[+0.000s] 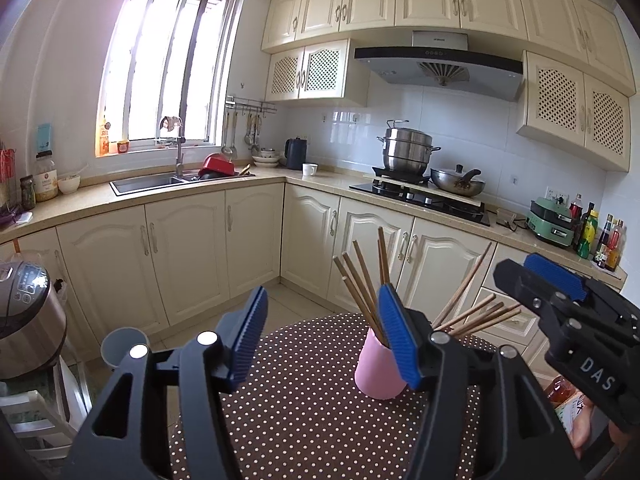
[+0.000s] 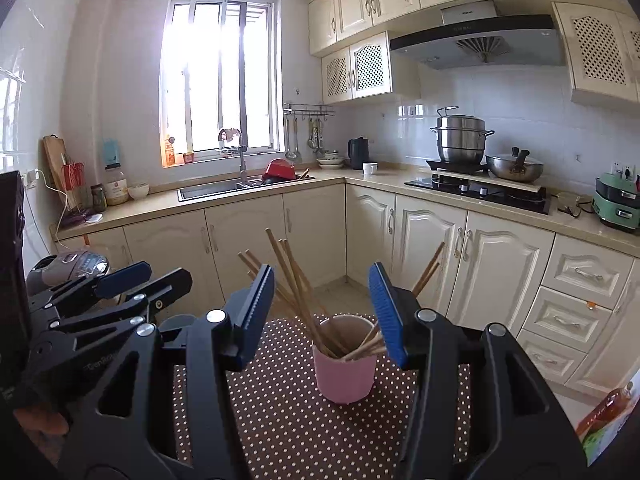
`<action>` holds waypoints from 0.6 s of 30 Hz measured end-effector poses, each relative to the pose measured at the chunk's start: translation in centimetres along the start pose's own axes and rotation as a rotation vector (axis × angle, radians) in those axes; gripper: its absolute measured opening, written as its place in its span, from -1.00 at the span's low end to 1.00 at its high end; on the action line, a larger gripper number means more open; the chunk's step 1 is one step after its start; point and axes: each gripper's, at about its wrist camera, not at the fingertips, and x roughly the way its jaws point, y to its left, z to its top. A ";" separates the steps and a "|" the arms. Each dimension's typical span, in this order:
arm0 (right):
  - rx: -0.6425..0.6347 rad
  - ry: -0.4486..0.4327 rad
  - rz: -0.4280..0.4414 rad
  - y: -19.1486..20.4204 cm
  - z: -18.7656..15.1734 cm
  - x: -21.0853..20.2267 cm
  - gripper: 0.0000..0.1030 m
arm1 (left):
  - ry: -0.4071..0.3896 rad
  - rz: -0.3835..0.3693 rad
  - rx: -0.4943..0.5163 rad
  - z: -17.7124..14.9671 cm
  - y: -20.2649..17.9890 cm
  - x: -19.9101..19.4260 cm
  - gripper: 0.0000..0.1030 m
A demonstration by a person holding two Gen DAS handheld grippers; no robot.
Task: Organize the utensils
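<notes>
We see the pink cup (image 2: 345, 372) low centre in both wrist views, on the brown polka-dot tablecloth (image 2: 288, 420), with wooden chopsticks (image 2: 296, 280) fanned out of it. Our left gripper (image 1: 324, 332) is released, nothing between its blue pads. Our right gripper (image 2: 322, 312) is also spread apart and empty, set back from the cup.

Chopsticks (image 2: 296, 280) in cup (image 2: 345, 376) on table (image 2: 280, 420)

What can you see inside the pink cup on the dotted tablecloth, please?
The pink cup holds a bundle of wooden chopsticks, fanned out and leaning on its rim. Their lower ends and the cup's bottom are hidden by its wall.
</notes>
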 end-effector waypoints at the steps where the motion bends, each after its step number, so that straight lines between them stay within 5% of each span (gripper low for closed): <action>1: -0.001 -0.002 0.000 0.0 -0.1 -0.6 -0.02 | -0.004 0.000 0.005 0.0 -0.1 -0.6 0.15; 11: -0.012 -0.036 -0.027 0.8 -1.1 -7.3 0.18 | -0.049 0.047 0.068 -0.6 -1.3 -7.5 0.22; 18: -0.017 -0.047 -0.038 1.9 -1.5 -11.5 0.38 | -0.103 0.052 0.096 -1.6 -2.4 -12.9 0.45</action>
